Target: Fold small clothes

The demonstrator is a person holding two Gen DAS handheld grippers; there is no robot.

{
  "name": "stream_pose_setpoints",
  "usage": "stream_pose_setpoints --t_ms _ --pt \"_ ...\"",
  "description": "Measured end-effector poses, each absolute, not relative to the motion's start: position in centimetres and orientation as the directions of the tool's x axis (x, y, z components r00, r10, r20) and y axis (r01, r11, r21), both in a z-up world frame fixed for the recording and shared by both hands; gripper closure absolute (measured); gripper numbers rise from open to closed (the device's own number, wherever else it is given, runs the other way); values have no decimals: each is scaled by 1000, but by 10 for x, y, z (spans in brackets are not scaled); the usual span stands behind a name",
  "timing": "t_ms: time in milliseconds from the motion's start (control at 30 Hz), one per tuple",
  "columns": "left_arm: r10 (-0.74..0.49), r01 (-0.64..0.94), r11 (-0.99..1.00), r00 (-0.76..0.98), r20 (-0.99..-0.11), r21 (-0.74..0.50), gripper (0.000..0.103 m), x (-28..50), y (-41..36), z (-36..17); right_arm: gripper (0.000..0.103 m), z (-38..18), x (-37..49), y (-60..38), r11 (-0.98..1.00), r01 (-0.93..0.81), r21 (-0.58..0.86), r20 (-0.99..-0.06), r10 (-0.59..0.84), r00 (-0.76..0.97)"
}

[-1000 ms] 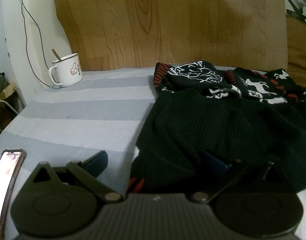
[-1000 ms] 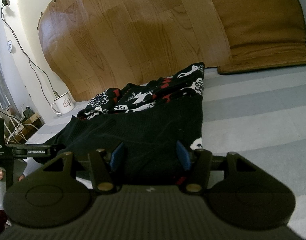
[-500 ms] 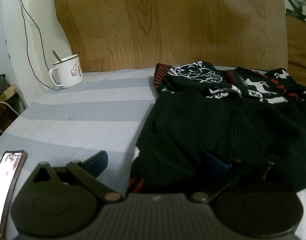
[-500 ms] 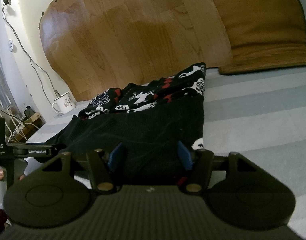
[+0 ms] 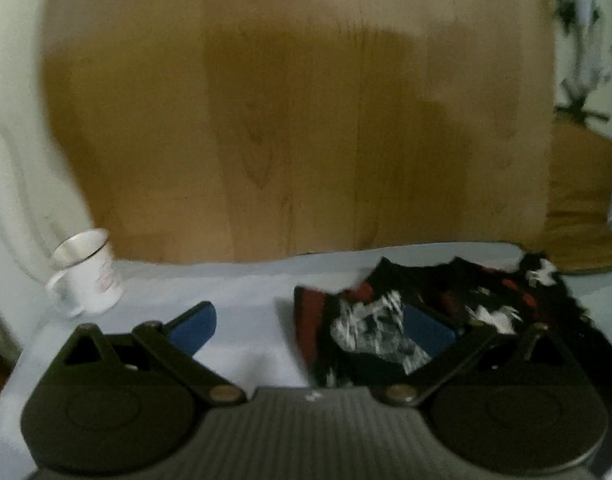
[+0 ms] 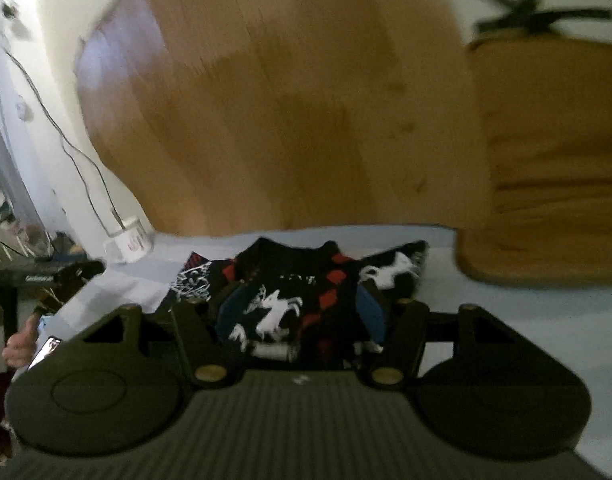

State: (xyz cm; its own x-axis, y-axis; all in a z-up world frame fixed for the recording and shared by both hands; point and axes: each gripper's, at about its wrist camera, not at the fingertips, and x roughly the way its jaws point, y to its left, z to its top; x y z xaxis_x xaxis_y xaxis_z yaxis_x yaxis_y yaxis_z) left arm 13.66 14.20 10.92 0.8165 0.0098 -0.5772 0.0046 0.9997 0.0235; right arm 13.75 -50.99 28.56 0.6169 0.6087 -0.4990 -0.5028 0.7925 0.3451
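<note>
Fingers of our left gripper (image 5: pixel 310 330) stand wide apart, gripping nothing, its right finger against the patterned sweater (image 5: pixel 426 320). Our right gripper (image 6: pixel 301 316) is partly open with knit lying between its fingers; whether it pinches, we cannot tell. The sweater lies bunched just ahead on the striped bed (image 5: pixel 245 284), mug (image 5: pixel 87 272) far left. Folding seems underway; squaring and flattening remain.
</note>
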Motion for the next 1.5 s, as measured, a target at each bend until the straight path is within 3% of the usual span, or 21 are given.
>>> stream_pose_setpoints --t_ms 167,333,367,433,500,533,567,600,767,1000,1200,1333,1433,1500 --pt "-46 50 999 722 -691 -14 0 244 115 87 23 263 237 -453 803 -481 354 -615 587 527" --pt "-54 83 997 658 -751 2 1 308 91 50 22 228 290 -418 824 -470 316 -694 539 478" --pt "-54 91 996 645 -762 7 5 316 87 44 22 222 297 -415 823 -464 327 -703 540 463" --pt "-66 114 993 610 -789 5 31 325 79 32 22 211 306 -411 805 -470 360 -713 563 417" --pt "-79 139 990 563 -822 0 71 331 72 21 35 205 305 -406 788 -510 344 -727 567 387" --pt "-88 149 989 564 -821 -3 75 330 70 18 69 203 302 -403 777 -536 331 -730 571 377" --pt "-83 152 988 580 -811 8 83 326 68 18 87 204 297 -402 779 -549 302 -731 559 392" --pt "-72 153 988 592 -803 25 91 322 66 19 89 207 293 -401 780 -557 284 -725 555 408" --pt "-113 153 988 663 -740 -14 93 281 70 46 91 250 259 -420 753 -579 313 -620 624 475" --pt "-208 210 976 805 -556 -60 93 138 76 109 91 312 131 -445 697 -688 201 -512 674 533" --pt "-265 259 963 857 -442 -75 92 -14 71 92 91 287 4 -465 698 -712 78 -475 654 589" --pt "-274 257 961 827 -491 -103 87 -58 63 51 90 228 -45 -464 743 -669 23 -481 595 644" --pt "-234 234 969 756 -611 -81 73 -56 58 16 84 188 -49 -457 781 -622 44 -550 539 638" --pt "-239 240 967 739 -630 -85 70 -66 63 11 69 195 -59 -463 769 -635 69 -527 569 631"
